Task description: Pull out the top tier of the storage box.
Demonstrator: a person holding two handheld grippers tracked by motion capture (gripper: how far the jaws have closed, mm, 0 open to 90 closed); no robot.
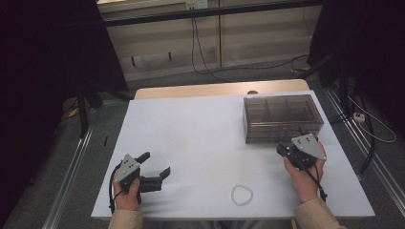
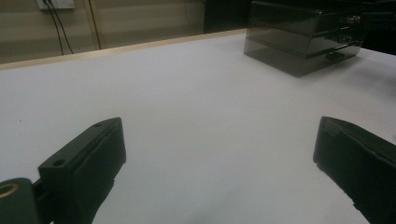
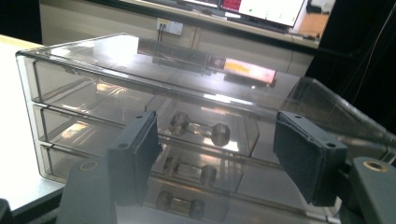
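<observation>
A smoky clear plastic drawer box (image 1: pixel 282 117) stands at the right of the white table top (image 1: pixel 200 143); it has three stacked drawers with bar handles (image 3: pixel 198 127). My right gripper (image 1: pixel 285 149) is open just in front of the box, its jaws either side of the top drawer's handle without touching it. A small white bead bracelet (image 1: pixel 241 194) lies near the table's front edge, between the two hands. My left gripper (image 1: pixel 155 164) rests low at the front left, open, with bare table between its jaws. The box (image 2: pixel 303 39) appears far off in the left gripper view.
A wooden strip (image 1: pixel 219 89) runs along the table's far edge. Cables (image 1: pixel 200 52) hang over the floor and wall behind. Dark stands (image 1: pixel 83 95) flank the table on both sides. The person's hands and tan sleeves (image 1: pixel 315 214) enter from the bottom.
</observation>
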